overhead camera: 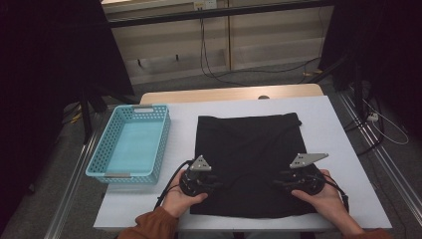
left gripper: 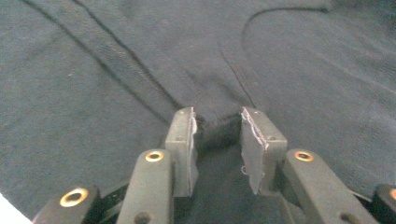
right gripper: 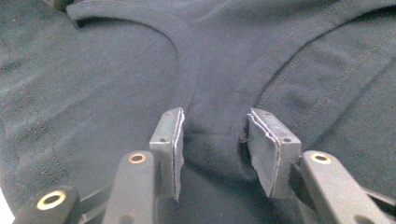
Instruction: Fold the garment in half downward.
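My left hand-held gripper sits on the near left part of the black garment, at about seven o'clock on the cloth, and my right hand-held gripper sits at about five o'clock on it. In the left gripper view a bunched ridge of the dark fabric fills the gap between the two pads, which press it from both sides, so this gripper is pinching the garment. In the right gripper view a raised fold of the same cloth lies between the pads, touching both of them (a seam runs away from it toward one o'clock), so that gripper has hold of the fabric too.

The garment lies flat and spread across the middle of the white surface, its far edge toward twelve o'clock. A light blue basket stands at nine o'clock, just beside the garment's left edge but apart from it. Nothing lies on the cloth between my two grippers. Beyond the surface, at twelve o'clock, cables trail over the floor.
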{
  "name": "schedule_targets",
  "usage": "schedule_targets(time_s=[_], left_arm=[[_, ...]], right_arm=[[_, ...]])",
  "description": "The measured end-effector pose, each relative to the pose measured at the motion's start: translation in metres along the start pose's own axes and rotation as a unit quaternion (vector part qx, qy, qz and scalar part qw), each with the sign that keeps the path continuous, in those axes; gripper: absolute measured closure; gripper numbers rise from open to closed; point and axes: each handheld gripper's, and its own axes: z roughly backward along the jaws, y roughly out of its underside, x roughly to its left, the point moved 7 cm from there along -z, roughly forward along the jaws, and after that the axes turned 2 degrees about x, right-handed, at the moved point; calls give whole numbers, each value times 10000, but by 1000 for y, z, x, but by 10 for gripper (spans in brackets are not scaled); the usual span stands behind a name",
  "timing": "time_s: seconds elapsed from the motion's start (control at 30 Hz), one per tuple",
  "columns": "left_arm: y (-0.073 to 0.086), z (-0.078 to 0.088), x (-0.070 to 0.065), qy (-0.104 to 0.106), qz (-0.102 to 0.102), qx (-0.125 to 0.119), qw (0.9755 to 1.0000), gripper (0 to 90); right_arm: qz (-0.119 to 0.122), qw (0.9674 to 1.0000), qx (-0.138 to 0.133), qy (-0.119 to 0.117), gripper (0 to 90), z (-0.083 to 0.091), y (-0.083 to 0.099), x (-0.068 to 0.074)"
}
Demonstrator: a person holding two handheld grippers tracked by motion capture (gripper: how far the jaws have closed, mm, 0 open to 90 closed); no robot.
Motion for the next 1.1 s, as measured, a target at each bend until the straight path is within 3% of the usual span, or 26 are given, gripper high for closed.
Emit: schedule_targets(time_s=[0.23,0.37,0.53,0.73,0.83,0.93,1.0,1.1], left_arm=[[-1,-1,0,78,-15,-16,10000,697],[-3,-2,2,77,54,-80,9999,652],[-6,-5,0,80,-25,-95,9999,653],[-7,-6,1,32,-177,-32,9998,835],[-13,1,0,161,19,-323,9993,847],[-21,13,2,379,290,-762,9959,848],[-26,18,7,198,281,-921,9952,849],[-33,24,10,126,309,-1109,9933,850]], right_arm=[[100,9999,48,-131,771,-1,1,2],[152,9998,60,-144,807,-2,0,3],[158,9997,60,-162,816,-2,0,3],[149,9998,35,-158,828,-2,-1,3],[123,9998,-51,-135,846,1,-2,1],[62,9997,-241,1,859,6,-6,-2],[-10,9993,-383,51,865,10,-9,-6],[-31,9983,-580,33,869,16,-15,-9]])
